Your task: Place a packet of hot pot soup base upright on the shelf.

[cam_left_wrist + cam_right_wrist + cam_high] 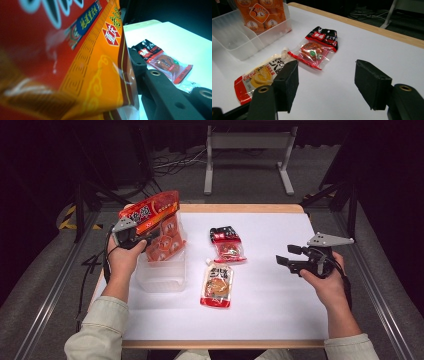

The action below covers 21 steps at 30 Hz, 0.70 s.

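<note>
1. We grip the red-orange snack bag (150,212) in our left gripper (131,236), upright above the clear bin (161,275), apparently for dropping in.
2. Our right gripper (295,260) waits wide open, near the table's (280,305) pouches.

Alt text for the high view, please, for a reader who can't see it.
The left gripper holds a red-orange snack bag above a clear plastic bin that already has an orange packet in it. On the white table lie a spouted pouch and a black-topped packet; the right gripper hovers open, aimed at them.
</note>
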Each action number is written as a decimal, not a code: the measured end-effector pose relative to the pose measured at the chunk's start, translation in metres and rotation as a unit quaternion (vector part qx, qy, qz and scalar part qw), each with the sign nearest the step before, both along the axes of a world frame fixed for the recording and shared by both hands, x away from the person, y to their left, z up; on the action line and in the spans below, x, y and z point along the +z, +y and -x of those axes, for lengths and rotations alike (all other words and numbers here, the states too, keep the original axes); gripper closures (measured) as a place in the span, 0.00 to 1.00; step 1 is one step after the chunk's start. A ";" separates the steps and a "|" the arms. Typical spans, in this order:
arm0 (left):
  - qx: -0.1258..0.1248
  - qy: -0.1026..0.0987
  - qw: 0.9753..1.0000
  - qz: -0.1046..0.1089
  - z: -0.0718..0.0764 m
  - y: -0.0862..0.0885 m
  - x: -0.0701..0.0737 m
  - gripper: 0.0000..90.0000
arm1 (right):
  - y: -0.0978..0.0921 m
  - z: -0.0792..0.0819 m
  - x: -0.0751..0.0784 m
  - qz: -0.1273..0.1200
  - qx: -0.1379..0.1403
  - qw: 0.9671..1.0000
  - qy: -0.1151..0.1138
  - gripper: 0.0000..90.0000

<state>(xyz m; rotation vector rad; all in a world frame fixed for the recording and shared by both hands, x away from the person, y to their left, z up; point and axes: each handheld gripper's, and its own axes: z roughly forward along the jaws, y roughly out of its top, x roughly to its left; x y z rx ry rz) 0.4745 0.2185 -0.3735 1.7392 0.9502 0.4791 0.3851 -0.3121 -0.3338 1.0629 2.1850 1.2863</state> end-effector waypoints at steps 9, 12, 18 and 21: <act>0.041 0.009 0.999 0.004 0.002 -0.005 -0.001 0.21 | -0.001 0.001 0.001 -0.004 -0.001 1.000 -0.003 0.40; 0.048 0.006 0.999 -0.012 0.008 -0.004 0.003 0.13 | -0.001 0.000 0.000 -0.002 -0.002 1.000 -0.002 0.40; 0.049 0.000 0.999 -0.021 0.022 -0.002 0.014 0.09 | -0.002 0.001 -0.002 -0.004 -0.006 1.000 -0.004 0.38; 0.049 -0.002 0.999 -0.019 0.026 0.000 0.017 0.08 | -0.003 0.000 -0.002 -0.005 -0.006 1.000 -0.011 0.37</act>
